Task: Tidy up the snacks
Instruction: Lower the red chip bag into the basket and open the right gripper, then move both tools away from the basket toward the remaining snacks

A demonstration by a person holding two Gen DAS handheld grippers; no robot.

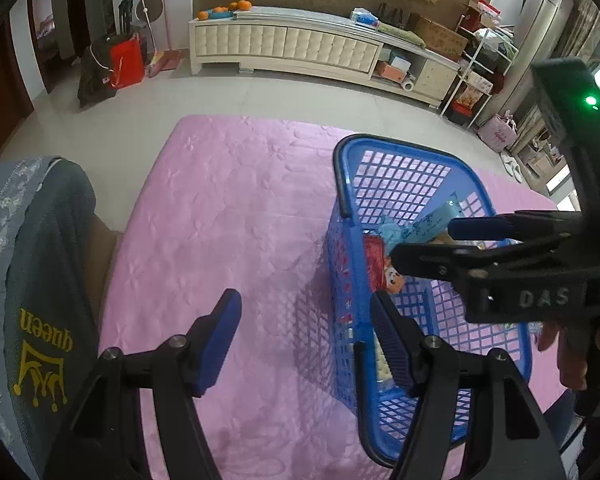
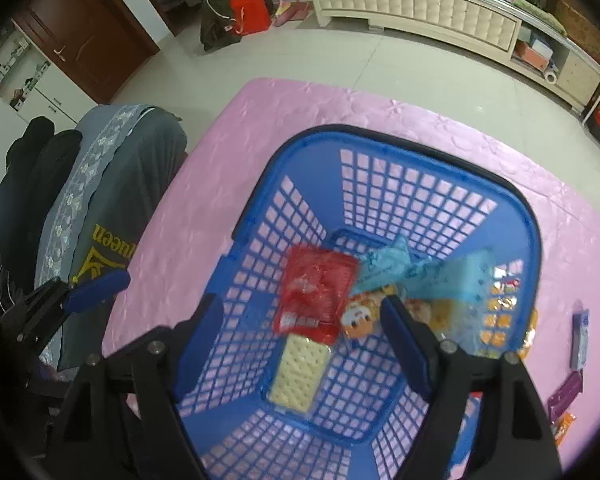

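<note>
Snacks lie in the blue basket (image 2: 400,184) on the pink cloth (image 1: 228,208), red packet (image 2: 316,292) over a cracker pack (image 2: 298,372), while the right gripper (image 2: 300,332) hangs above with jaws spread and empty, the left gripper (image 1: 304,340) gapes beside the basket wall, and loose packets (image 2: 572,372) lie outside.

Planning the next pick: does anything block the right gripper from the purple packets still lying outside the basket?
Only the blue basket's wall: the open right gripper hangs inside it, the purple packets beyond on the pink cloth.
</note>
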